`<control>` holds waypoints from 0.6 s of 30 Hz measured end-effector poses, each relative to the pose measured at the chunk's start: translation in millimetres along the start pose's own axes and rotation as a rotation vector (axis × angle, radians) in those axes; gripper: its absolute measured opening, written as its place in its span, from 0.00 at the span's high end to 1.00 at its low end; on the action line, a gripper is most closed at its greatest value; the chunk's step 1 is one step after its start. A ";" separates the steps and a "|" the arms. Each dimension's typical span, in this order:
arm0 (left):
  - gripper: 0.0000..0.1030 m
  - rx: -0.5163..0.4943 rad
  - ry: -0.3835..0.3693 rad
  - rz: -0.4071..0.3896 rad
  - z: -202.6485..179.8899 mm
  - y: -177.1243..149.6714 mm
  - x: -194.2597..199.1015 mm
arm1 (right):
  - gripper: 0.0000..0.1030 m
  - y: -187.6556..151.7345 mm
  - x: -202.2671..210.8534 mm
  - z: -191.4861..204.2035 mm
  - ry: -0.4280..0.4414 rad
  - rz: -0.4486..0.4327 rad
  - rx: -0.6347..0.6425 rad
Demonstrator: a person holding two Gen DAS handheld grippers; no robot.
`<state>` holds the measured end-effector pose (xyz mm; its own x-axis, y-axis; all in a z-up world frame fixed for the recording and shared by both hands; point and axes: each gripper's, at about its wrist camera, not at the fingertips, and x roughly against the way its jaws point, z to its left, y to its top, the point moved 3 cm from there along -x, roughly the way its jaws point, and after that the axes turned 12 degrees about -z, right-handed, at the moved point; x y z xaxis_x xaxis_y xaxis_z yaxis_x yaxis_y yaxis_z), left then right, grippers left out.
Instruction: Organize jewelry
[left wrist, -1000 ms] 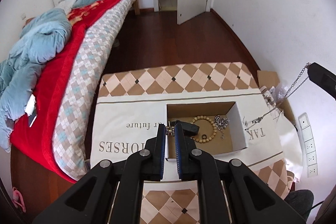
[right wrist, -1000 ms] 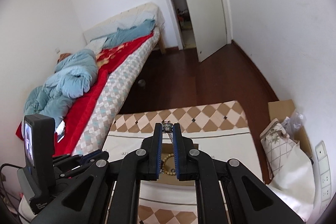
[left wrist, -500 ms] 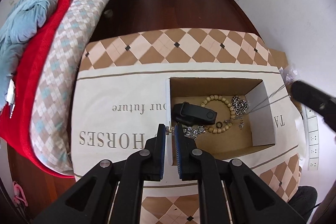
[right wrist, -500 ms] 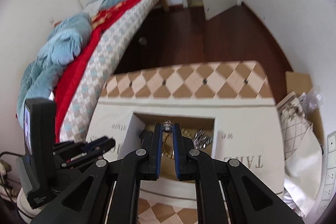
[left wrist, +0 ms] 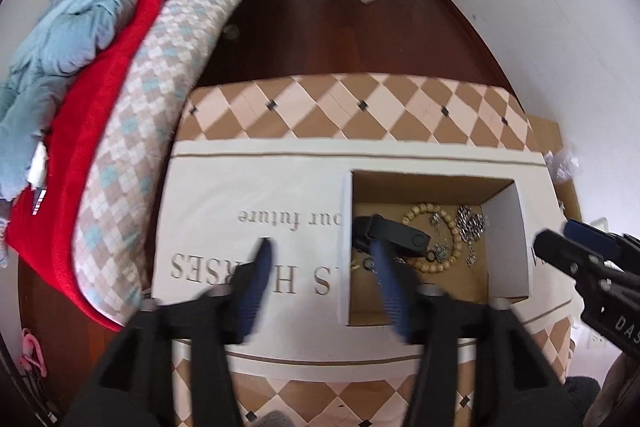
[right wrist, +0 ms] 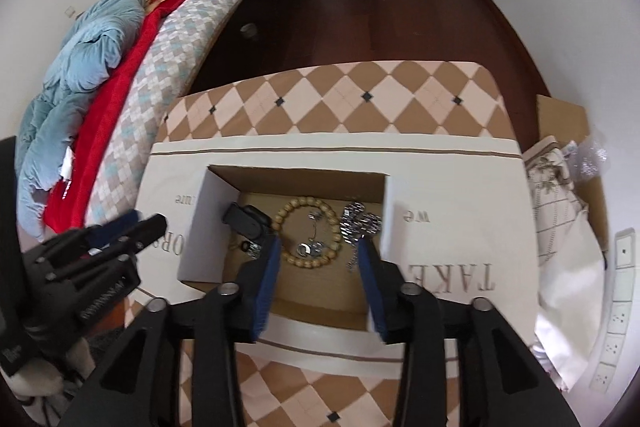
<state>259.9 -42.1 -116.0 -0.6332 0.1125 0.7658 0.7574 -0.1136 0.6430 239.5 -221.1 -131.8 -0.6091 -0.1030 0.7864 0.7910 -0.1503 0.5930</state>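
Jaws wide on both grippers; bead bracelet (right wrist: 311,233) in box (right wrist: 200,223), between right jaws.

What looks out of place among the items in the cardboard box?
A black clip-like plastic object lies at the left end of the open cardboard box, beside the wooden bead bracelet and silver chain pieces. It does not look like jewelry. The pieces lie loose and overlapping, unsorted.

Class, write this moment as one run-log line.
left gripper: open, empty | right gripper: open, empty | box: bead bracelet, metal chain, black case inside
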 end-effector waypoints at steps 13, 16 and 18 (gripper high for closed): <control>0.00 -0.047 0.102 -0.053 4.4 -17.2 38.9 | 0.00 -29.5 31.6 -4.3 -0.243 -0.042 0.067; 0.00 -0.042 0.106 -0.071 4.2 -19.8 55.8 | 0.00 -34.4 43.2 -3.3 -0.247 -0.052 0.056; 0.00 -0.038 0.107 -0.087 4.5 -20.2 67.7 | 0.00 -36.6 54.9 -2.0 -0.246 -0.065 0.050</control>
<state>202.5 -27.8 -77.2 -0.7108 0.0182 0.7031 0.6939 -0.1453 0.7052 177.0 -223.2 -110.7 -0.6311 0.1483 0.7614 0.7564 -0.0997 0.6464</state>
